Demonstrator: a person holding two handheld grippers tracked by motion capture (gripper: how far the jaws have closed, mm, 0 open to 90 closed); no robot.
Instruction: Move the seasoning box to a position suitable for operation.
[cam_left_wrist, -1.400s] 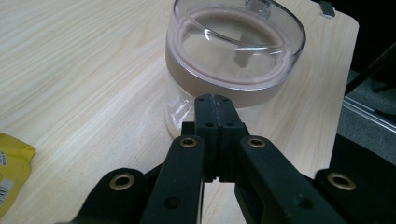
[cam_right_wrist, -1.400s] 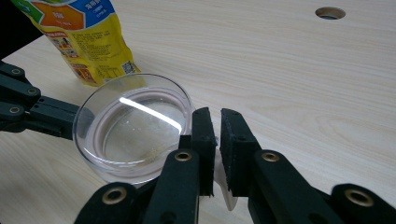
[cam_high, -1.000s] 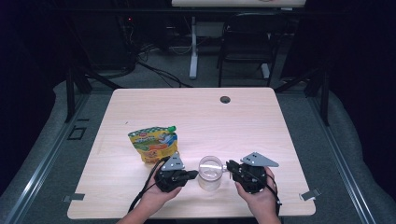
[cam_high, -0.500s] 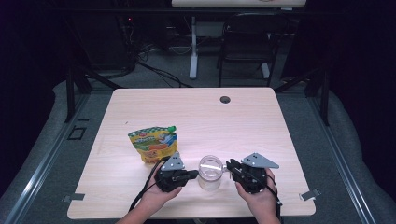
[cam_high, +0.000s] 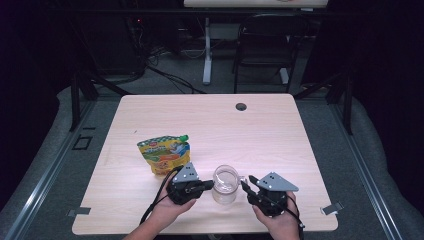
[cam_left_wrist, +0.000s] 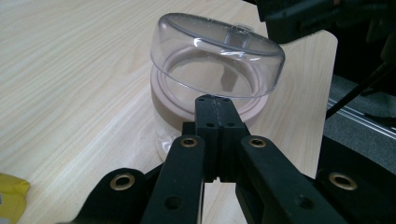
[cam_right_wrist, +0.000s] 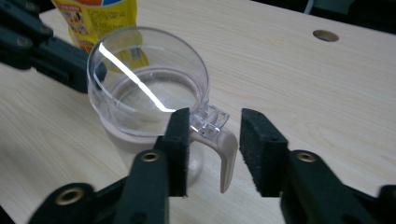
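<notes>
A clear cup (cam_high: 225, 184) with a beige collar, a beige handle and a clear domed lid stands near the table's front edge. In the left gripper view my left gripper (cam_left_wrist: 212, 99) is shut with nothing between its jaws, its tip against the cup (cam_left_wrist: 217, 56) just under the lid. In the high view it (cam_high: 206, 186) comes at the cup from the left. My right gripper (cam_right_wrist: 217, 114) is open, its jaws having just been opening. The cup's handle (cam_right_wrist: 225, 151) stands between its pads, and the right pad (cam_right_wrist: 261, 144) is clear of the handle. In the high view the right gripper (cam_high: 246, 182) sits at the cup's right.
A yellow snack pouch (cam_high: 164, 152) with a green cap lies flat just behind the left gripper, and its lower part shows behind the cup in the right gripper view (cam_right_wrist: 98, 14). A round cable hole (cam_high: 241, 106) sits near the table's far edge. The table's front edge is close below both hands.
The right gripper's jaws stand wider apart around the cup's handle than before. Both hands, the cup and the pouch have kept their places.
</notes>
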